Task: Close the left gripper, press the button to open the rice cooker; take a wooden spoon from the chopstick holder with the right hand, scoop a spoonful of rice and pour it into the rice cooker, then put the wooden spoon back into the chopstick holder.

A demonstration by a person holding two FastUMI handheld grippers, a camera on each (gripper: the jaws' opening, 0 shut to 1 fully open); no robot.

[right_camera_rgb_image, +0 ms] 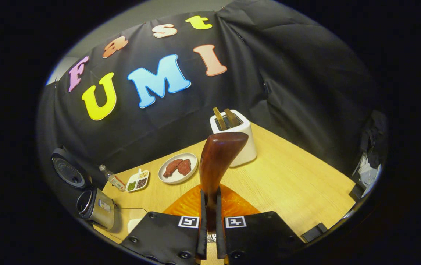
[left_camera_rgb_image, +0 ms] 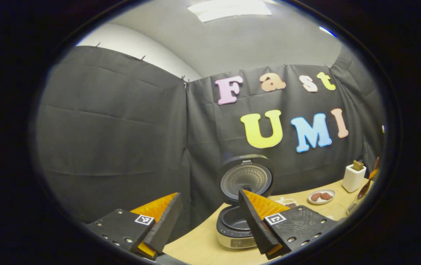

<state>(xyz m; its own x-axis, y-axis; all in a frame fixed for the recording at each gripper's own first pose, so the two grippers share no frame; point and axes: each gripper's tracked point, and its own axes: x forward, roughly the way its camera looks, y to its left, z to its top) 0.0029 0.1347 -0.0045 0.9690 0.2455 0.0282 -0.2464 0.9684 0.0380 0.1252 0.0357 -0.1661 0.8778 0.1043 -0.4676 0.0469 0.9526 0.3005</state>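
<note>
Held the wooden spoon (right_camera_rgb_image: 217, 158) upright in the right gripper (right_camera_rgb_image: 210, 221) at lower centre, bowl up (before the white chopstick holder (right_camera_rgb_image: 236, 138)). Kept the left gripper (left_camera_rgb_image: 208, 215) wide; rice cooker (left_camera_rgb_image: 241, 206) open between its fingers, on the tabletop (right_camera_rgb_image: 287, 176).

No legible txt; square coded tags on left gripper (left_camera_rgb_image: 206, 215), right gripper (right_camera_rgb_image: 210, 235)

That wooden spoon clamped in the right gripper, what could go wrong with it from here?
The wooden spoon is pinched low on its thin handle, bowl up, so it might twist or slip when tipped to scoop. The rice cooker sits far off to one side with its lid up, so rice could spill over the table on the way.
</note>
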